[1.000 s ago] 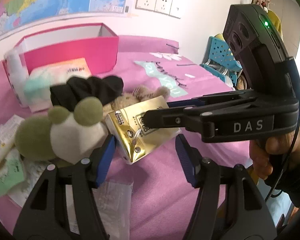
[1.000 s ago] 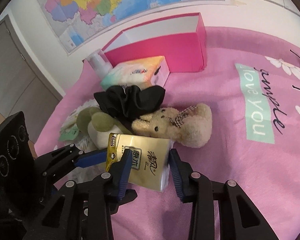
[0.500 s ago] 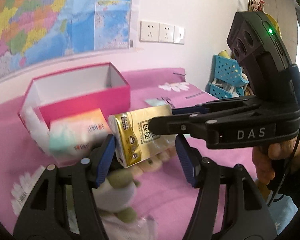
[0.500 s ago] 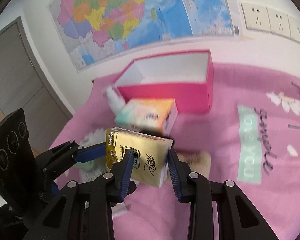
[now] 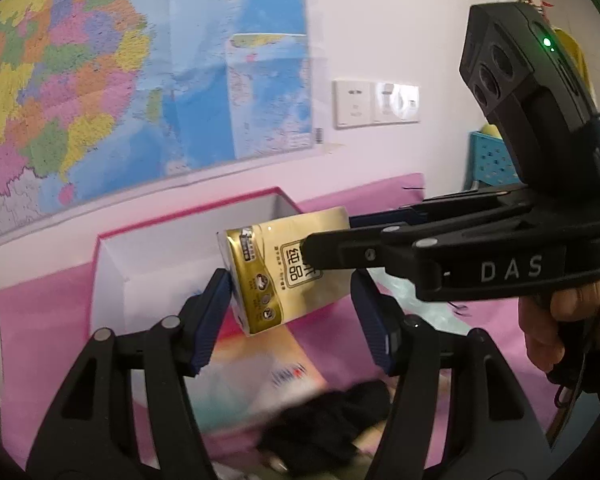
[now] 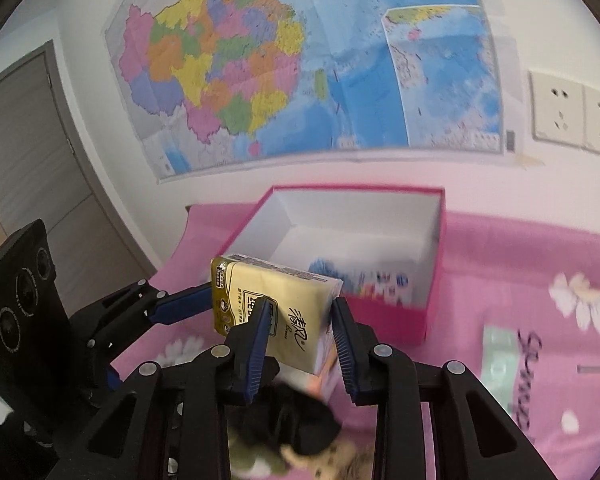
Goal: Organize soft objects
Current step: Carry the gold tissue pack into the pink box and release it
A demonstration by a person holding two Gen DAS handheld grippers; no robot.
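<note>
A gold tissue pack (image 6: 276,300) hangs in the air in front of the open pink box (image 6: 380,191). My right gripper (image 6: 298,312) is shut on its middle, and the jaws are still closing, squeezing the soft pack. In the left wrist view the tissue pack (image 5: 284,272) sits just above my left gripper (image 5: 292,320), which is open; its left pad is by the pack's end and its right pad stands apart. The right gripper (image 5: 328,240) reaches in from the right. Below lie a black cloth (image 6: 292,412) and a tan plush bear (image 6: 340,456), both blurred.
The pink box (image 5: 180,224) has white inner walls and holds a printed item (image 6: 360,276). An orange and teal tissue pack (image 5: 260,380) lies in front of it on the pink bedspread (image 6: 520,280). A wall map, sockets (image 5: 376,104) and a blue crate (image 5: 488,160) stand behind.
Both grippers rose together off the bed, the gold pack coming up in the right one. The view swung from the plush toys up to the pink box and the wall map.
</note>
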